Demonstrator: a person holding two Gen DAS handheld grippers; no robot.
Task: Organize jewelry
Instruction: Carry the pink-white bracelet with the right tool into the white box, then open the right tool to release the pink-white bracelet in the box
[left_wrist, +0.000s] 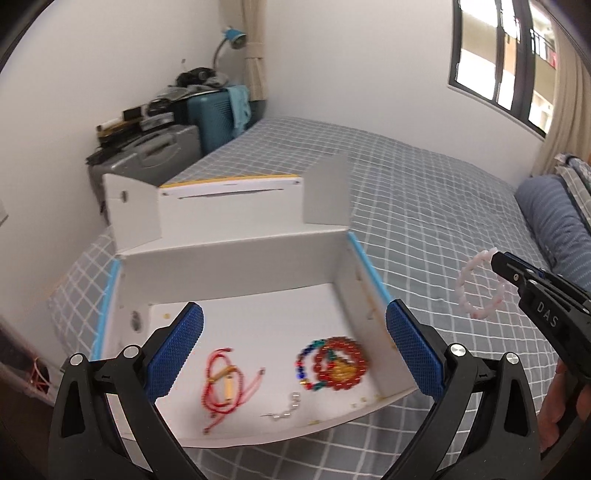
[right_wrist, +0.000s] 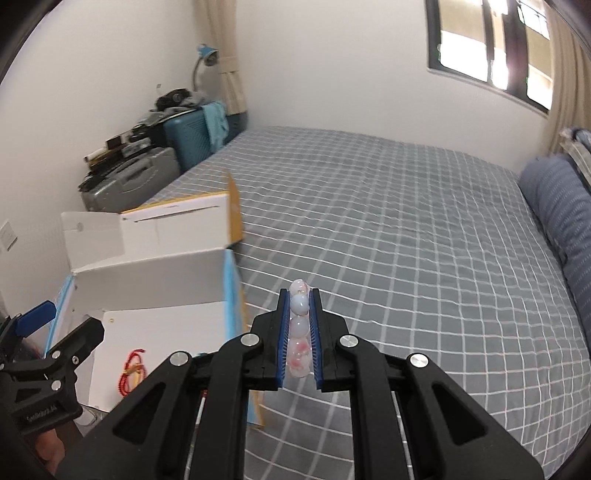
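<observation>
An open white cardboard box (left_wrist: 236, 266) lies on the bed. Inside it lie a red cord bracelet (left_wrist: 221, 384), a red bead bracelet (left_wrist: 340, 363) with a blue and teal bead string, and a small silver chain (left_wrist: 286, 408). My left gripper (left_wrist: 293, 350) is open and empty above the box's near side. My right gripper (right_wrist: 299, 325) is shut on a pale pink bead bracelet (right_wrist: 299, 332) and holds it above the bed, right of the box. In the left wrist view the bracelet (left_wrist: 480, 286) hangs as a ring from the right gripper (left_wrist: 498, 260).
The bed (right_wrist: 406, 240) has a grey checked cover. A blue pillow (right_wrist: 557, 206) lies at the right. Suitcases (left_wrist: 177, 147) with clutter stand by the far left wall. The box's flaps (left_wrist: 325, 192) stand up at its far side. The box shows in the right wrist view (right_wrist: 147, 280).
</observation>
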